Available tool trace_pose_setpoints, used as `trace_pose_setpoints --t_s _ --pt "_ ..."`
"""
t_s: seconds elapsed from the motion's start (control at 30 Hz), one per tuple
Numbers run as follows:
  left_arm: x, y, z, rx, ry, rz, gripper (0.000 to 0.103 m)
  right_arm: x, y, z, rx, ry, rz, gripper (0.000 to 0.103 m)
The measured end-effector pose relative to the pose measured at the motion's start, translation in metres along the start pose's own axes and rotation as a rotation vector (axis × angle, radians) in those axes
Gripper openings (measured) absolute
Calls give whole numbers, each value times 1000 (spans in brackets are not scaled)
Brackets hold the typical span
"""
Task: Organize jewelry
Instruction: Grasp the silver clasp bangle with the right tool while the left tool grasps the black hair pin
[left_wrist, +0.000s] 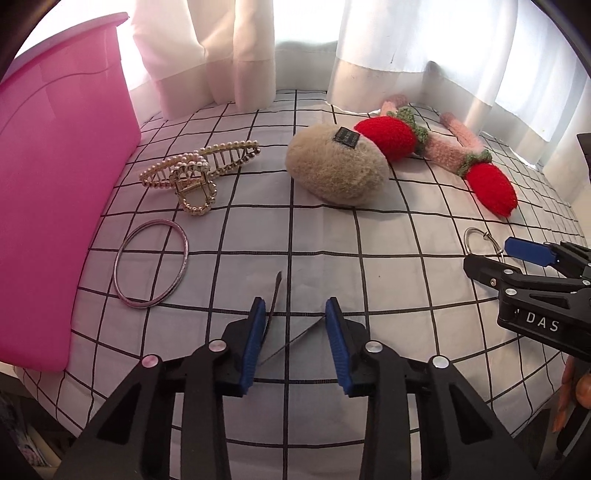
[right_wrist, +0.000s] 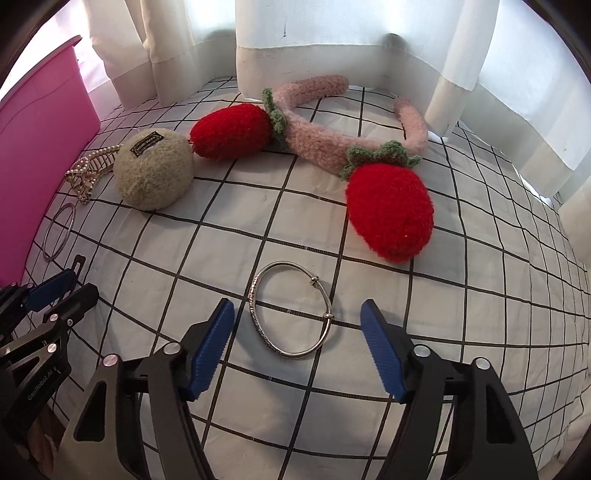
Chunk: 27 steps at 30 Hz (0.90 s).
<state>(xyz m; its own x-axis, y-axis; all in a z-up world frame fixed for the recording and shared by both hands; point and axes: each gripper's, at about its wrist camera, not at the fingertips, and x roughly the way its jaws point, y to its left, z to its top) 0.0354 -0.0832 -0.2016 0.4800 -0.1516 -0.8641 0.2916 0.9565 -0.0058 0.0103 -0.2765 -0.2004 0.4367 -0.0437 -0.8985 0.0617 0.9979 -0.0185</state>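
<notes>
My left gripper (left_wrist: 295, 310) points down at the checked cloth with its jaws apart. A thin black hair clip (left_wrist: 274, 295) stands between them and leans on the left pad; I cannot tell whether the right pad touches it. In the right wrist view my right gripper (right_wrist: 297, 310) hangs open over a silver bangle (right_wrist: 255, 314), which lies flat between and just ahead of the pads, untouched. A pink bangle (left_wrist: 184, 254) and a pearl claw clip (left_wrist: 195, 170) lie left of the left gripper.
A tall pink bin (left_wrist: 55, 184) stands at the left edge of the cloth. A beige fuzzy hair accessory (left_wrist: 336, 170) and a pink knitted headband with two red strawberries (right_wrist: 388, 210) lie further back. White curtains (left_wrist: 240, 55) close off the far side.
</notes>
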Motion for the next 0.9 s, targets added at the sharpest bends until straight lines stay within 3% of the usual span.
trace_pose_setpoints --t_s 0.07,0.9 --pt "0 1 0 -8 5 -11 27 -3 4 1 -9 -7 -6 44" --pt "-42 17 10 -48 -70 -115 16 -12 -5 -16 27 -9 7 44"
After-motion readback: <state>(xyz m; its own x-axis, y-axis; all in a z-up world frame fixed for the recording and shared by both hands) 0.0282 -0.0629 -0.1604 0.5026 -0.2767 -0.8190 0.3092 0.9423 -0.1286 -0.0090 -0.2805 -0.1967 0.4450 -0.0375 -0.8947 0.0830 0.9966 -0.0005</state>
